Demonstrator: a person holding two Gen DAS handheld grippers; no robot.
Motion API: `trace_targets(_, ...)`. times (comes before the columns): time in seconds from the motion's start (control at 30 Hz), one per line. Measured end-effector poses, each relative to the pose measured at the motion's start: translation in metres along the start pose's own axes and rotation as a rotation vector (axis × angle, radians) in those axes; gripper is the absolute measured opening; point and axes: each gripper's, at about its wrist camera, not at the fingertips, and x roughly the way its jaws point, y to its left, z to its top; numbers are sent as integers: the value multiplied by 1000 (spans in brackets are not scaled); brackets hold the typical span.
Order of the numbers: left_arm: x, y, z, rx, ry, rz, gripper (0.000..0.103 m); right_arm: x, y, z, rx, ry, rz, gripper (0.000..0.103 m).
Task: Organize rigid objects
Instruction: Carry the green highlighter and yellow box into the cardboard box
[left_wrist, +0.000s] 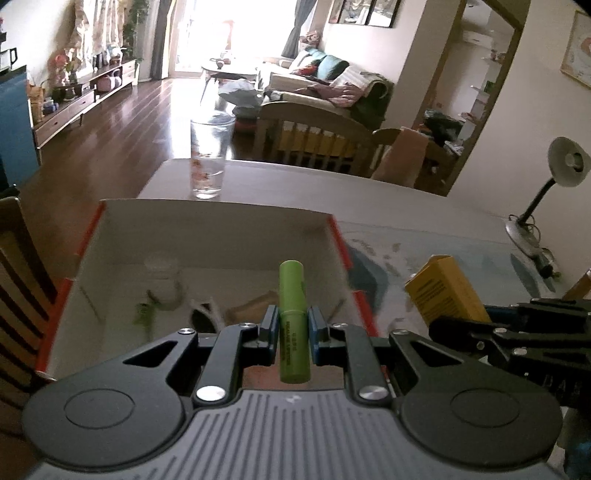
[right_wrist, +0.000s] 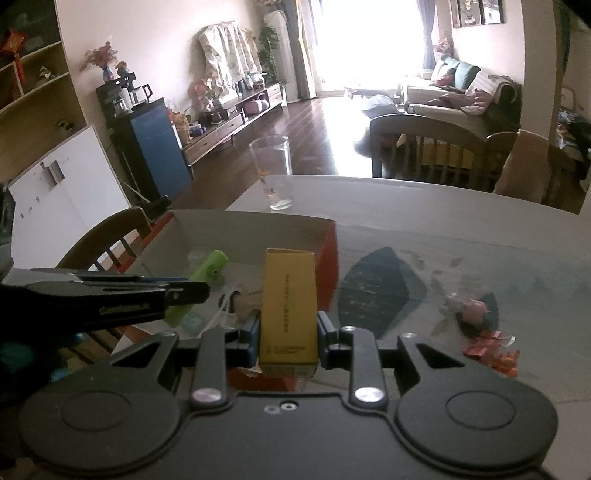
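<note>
On my table: one cardboard box, one drinking glass, one desk lamp. My tongs carry one green tube and one yellow carton.

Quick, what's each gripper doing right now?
Left gripper: shut on the green tube.
Right gripper: shut on the yellow box.

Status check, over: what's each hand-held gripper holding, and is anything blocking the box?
Left hand-held gripper shut on green cylindrical tube. Right hand-held gripper shut on yellow cardboard carton. White open box ahead, nothing blocking.
</note>
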Motion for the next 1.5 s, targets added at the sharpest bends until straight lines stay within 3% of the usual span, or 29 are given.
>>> trace_targets(0.43,13,61,-4,-3,48,72,17,61,36,7,-34,67,-10,29)
trace_targets(0.7,39,93,-5,-3,123,100,17,106,50,5,-78,129,-40,29)
trace_targets(1.1,71,107,-5,15,196,127,17,146,60,-5,-123,216,-85,29)
trace_targets(1.5,90,113,-7,23,265,136,17,150,62,-6,-141,244,-89,29)
